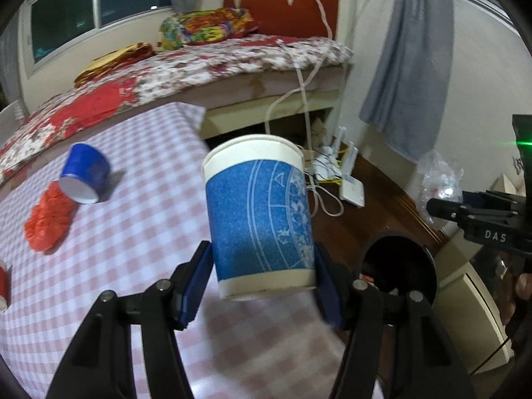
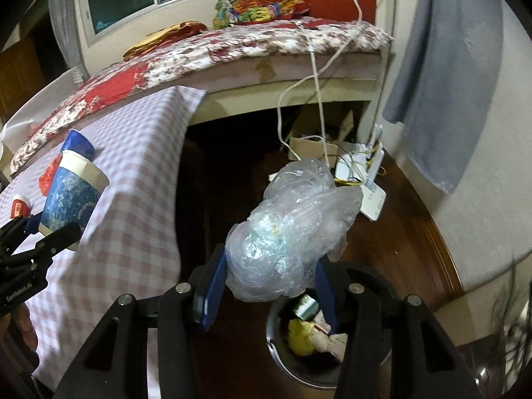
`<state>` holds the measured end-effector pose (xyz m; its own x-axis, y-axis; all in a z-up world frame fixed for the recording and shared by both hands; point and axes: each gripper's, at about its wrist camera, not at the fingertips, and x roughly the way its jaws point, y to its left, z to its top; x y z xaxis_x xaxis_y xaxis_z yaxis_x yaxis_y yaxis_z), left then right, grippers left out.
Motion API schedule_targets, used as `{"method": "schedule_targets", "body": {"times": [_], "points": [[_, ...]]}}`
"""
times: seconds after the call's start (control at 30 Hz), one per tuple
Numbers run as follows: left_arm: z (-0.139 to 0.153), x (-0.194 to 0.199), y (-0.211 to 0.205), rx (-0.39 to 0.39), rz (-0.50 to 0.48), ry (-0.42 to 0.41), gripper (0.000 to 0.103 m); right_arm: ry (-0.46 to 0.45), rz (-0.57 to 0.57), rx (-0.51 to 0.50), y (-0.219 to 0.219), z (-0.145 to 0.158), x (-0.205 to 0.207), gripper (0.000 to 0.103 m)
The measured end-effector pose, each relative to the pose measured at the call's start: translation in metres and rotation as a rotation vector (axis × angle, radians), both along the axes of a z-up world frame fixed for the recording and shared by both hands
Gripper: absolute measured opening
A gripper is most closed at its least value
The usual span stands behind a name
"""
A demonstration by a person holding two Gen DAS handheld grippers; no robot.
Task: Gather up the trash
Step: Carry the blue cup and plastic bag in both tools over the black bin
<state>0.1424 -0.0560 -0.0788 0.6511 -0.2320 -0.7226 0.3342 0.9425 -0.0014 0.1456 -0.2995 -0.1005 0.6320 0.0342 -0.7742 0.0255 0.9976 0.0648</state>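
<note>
My left gripper point(image 1: 262, 282) is shut on a blue-and-white paper cup point(image 1: 259, 216), held upright above the table's right edge; the cup also shows in the right wrist view point(image 2: 71, 196). My right gripper point(image 2: 269, 286) is shut on a crumpled clear plastic bag point(image 2: 292, 232), held just above the black trash bin point(image 2: 289, 359), which holds yellow and other scraps. The bin point(image 1: 399, 266) and the bag point(image 1: 439, 183) also show in the left wrist view. On the checked tablecloth point(image 1: 133, 232) lie a tipped blue cup point(image 1: 84, 173), a red crumpled wrapper point(image 1: 50, 219) and a red item point(image 1: 2, 286) at the left edge.
A bed with a floral cover point(image 1: 199, 63) stands behind the table. White routers and cables point(image 1: 342, 179) lie on the wooden floor beyond the bin. A grey towel point(image 1: 412, 66) hangs on the right wall. A cardboard box point(image 2: 312, 146) sits under the bed.
</note>
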Motion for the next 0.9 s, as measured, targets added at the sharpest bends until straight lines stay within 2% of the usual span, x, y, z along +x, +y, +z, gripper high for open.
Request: {"method": "schedule_targets", "body": {"times": [0.6, 0.9], "points": [[-0.021, -0.017, -0.089, 0.026, -0.216, 0.058, 0.061, 0.079, -0.117, -0.007, -0.074, -0.039, -0.048, 0.052], [-0.048, -0.027, -0.128, 0.075, -0.324, 0.121, 0.061, 0.135, -0.131, 0.010, -0.094, -0.068, -0.058, 0.052]]}}
